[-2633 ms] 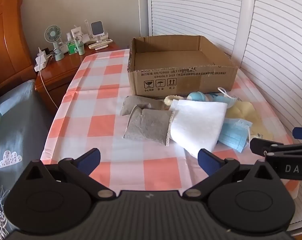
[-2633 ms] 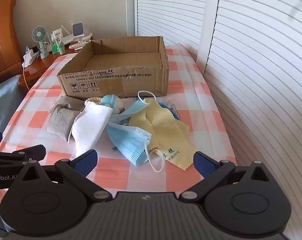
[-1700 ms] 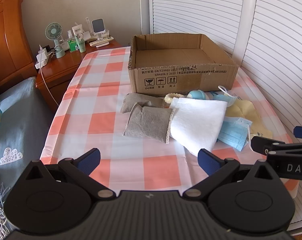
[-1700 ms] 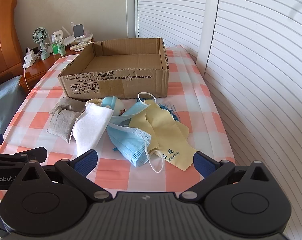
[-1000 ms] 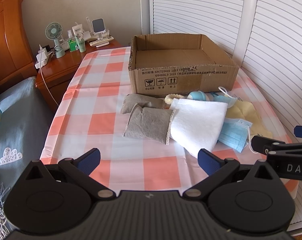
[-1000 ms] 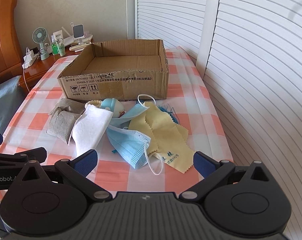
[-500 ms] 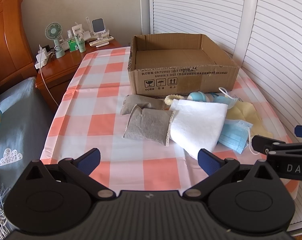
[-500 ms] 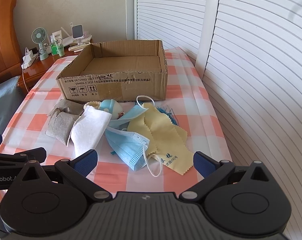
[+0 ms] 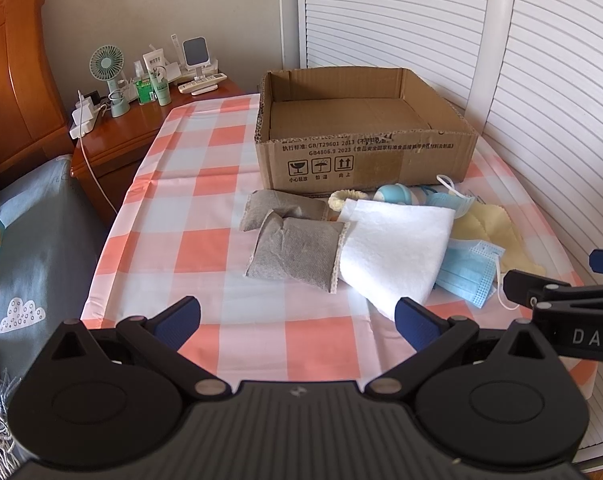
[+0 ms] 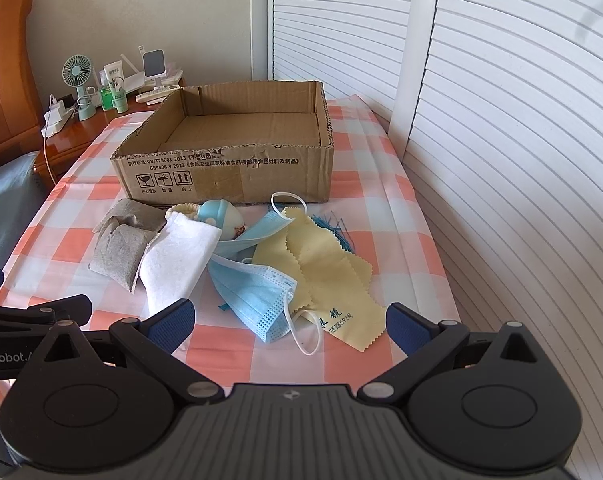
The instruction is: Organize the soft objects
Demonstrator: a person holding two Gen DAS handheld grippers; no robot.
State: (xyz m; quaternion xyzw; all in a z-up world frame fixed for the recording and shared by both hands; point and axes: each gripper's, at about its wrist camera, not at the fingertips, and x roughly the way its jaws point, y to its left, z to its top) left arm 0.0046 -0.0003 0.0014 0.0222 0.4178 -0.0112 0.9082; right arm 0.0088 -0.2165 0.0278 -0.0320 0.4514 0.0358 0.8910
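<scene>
Your right gripper point(image 10: 287, 322) has crept toward the blue mask point(image 10: 253, 284), both grippers wide open and empty; grab carelessly and its ear loop point(image 10: 303, 332) drags the yellow cloth point(image 10: 333, 264) along.

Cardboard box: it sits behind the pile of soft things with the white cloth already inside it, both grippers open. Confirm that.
Not quite. The cardboard box is empty; the white cloth lies on the checked tablecloth in front of it, as the right wrist view shows. The left gripper and right gripper are open.
</scene>
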